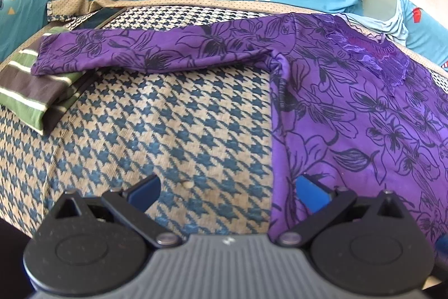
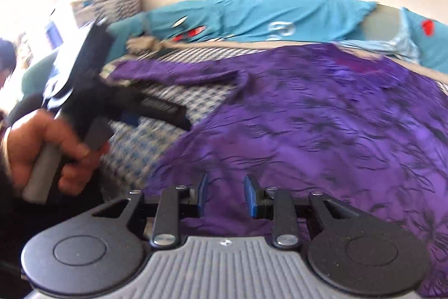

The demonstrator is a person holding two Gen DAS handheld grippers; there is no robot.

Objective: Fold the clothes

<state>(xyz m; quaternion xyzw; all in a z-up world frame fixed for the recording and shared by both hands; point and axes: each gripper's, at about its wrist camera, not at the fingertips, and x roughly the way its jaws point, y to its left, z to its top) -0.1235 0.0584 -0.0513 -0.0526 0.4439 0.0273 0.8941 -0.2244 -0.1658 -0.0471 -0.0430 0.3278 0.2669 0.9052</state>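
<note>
Houndstooth bedcover (image 1: 168, 131) bears purple top (image 1: 350, 116) beneath both parted, empty tools (image 1: 228, 188) (image 2: 225, 194).

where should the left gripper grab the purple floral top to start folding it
Grip the cuff end of the outstretched sleeve of the purple floral top. It lies flat and straight across the houndstooth cover, its tip resting on the striped garment. Come in from the left, beyond the cuff, jaws over the thin edge. The left gripper is open.
</note>
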